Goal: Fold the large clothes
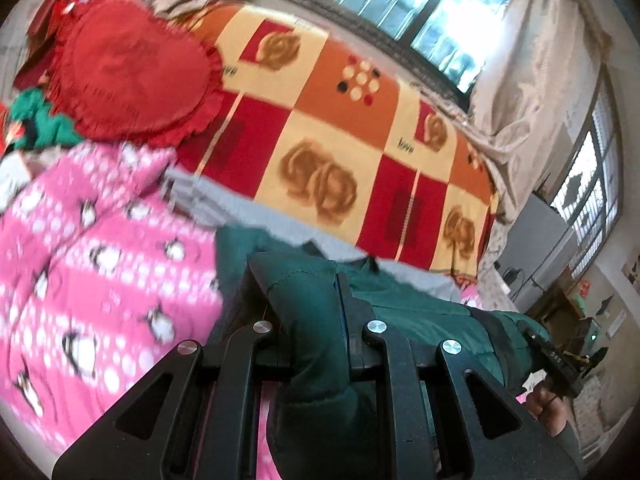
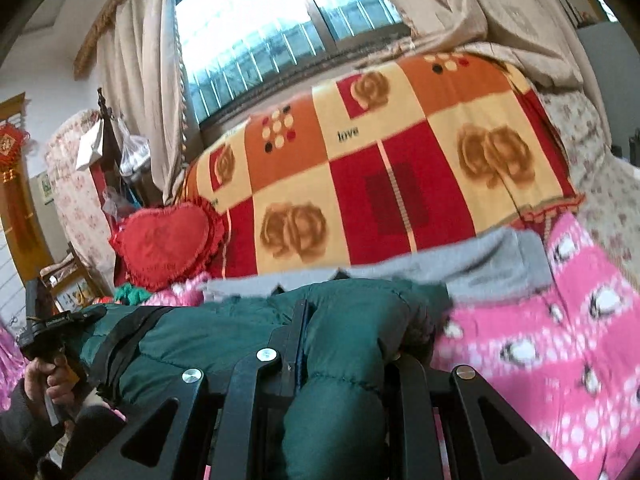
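My left gripper (image 1: 304, 280) and right gripper (image 2: 344, 308) both pinch tight on the green puffy coat (image 1: 420, 312) (over the pink blanket (image 1: 100, 260)).

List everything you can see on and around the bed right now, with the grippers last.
green padded jacket: one, dark green, stretched between both grippers
pink penguin-print blanket: one, pink and white, under and beside the jacket
grey garment: one, grey, behind the jacket
patchwork bedspread: one, red, orange and cream, across the bed
heart cushion: one, red, frilled, at the bed's end
curtains: beige, either side of the window
window: one, barred, behind the bed
left gripper: black, shut on the jacket
right gripper: black, shut on the jacket
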Demonstrator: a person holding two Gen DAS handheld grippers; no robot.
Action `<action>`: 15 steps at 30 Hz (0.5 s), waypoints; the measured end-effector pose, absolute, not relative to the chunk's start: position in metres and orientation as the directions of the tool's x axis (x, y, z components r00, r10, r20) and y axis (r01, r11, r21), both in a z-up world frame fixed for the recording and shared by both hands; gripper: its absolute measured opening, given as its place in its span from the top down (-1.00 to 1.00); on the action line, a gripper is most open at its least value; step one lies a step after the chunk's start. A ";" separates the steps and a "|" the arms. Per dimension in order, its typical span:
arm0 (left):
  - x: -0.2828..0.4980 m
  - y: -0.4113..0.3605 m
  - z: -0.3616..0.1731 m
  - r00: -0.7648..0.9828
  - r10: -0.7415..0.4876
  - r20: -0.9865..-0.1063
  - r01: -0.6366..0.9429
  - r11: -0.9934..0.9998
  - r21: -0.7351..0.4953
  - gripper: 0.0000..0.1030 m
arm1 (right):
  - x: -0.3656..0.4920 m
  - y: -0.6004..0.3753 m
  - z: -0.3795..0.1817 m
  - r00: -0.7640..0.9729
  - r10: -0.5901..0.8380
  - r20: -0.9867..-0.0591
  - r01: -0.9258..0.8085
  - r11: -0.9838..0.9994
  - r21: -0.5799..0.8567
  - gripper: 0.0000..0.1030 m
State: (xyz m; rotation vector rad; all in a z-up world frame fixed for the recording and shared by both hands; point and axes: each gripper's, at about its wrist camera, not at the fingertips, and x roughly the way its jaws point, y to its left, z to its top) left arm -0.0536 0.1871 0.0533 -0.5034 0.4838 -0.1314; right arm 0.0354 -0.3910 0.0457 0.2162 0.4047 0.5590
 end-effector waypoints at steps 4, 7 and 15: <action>-0.022 0.190 0.066 0.895 -0.207 -0.395 -0.002 0.883 -0.469 0.74 | 0.070 -0.380 0.053 0.787 0.549 -0.282 -0.467 0.828 0.310 0.68; 0.017 0.197 0.057 0.893 -0.169 -0.417 -0.050 0.883 -0.466 0.74 | 0.111 -0.364 0.047 0.781 0.543 -0.307 -0.454 0.833 0.316 0.68; 0.125 0.210 -0.030 0.805 -0.092 -0.586 -0.207 0.882 -0.422 0.73 | 0.207 -0.335 -0.019 0.730 0.477 -0.489 -0.344 0.875 0.339 0.68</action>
